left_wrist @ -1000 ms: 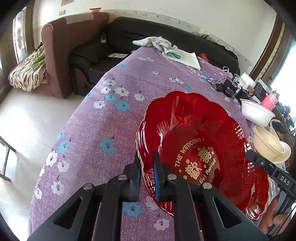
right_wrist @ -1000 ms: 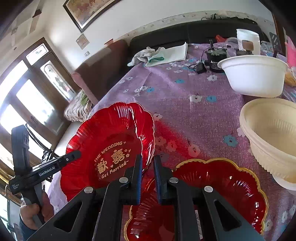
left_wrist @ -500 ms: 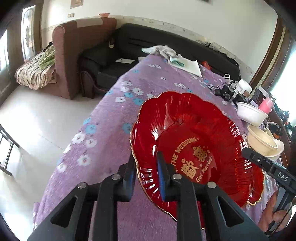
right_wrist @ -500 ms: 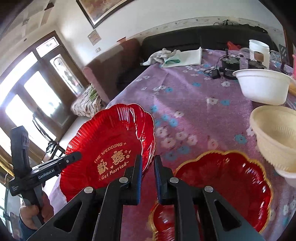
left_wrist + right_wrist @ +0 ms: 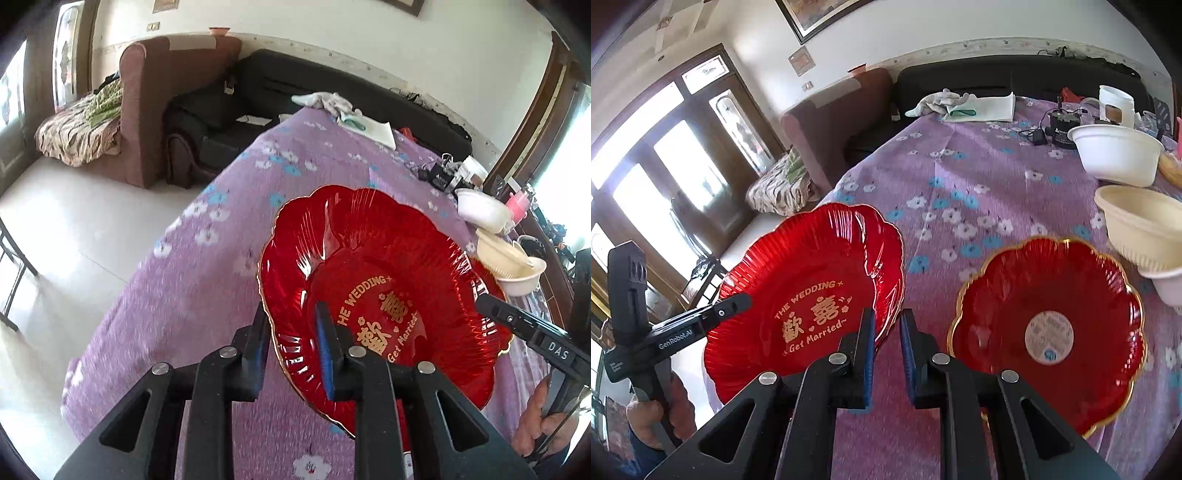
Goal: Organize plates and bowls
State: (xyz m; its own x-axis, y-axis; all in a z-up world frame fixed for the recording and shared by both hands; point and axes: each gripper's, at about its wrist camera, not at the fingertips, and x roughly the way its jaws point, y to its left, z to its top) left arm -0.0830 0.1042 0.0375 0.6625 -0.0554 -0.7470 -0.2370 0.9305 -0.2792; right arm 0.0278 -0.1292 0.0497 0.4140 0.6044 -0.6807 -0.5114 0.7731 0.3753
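A red scalloped plate (image 5: pixel 388 280) with gold "The Wedding" lettering hangs tilted above the purple tablecloth, held at two opposite rims. My left gripper (image 5: pixel 291 332) straddles its near rim, one finger under and one on the face, jaws a little apart. My right gripper (image 5: pixel 886 332) is shut on the other rim of the same plate (image 5: pixel 812 280). Each view shows the opposite gripper's finger lying on the plate. A second red plate (image 5: pixel 1049 332) with a gold edge and a round sticker lies flat on the table to the right.
A white bowl (image 5: pixel 1115 155) and a cream bowl (image 5: pixel 1145 229) nested in another white one stand at the right edge. Cloths (image 5: pixel 960 103), a jug (image 5: pixel 1115 103) and cabled devices (image 5: pixel 1060 125) lie at the far end. A sofa, an armchair (image 5: pixel 162 110) and bare floor lie left.
Both grippers have carried the lettered plate leftward, off the second red plate, which now shows whole. The left gripper's fingers stand wider apart on the rim than before.
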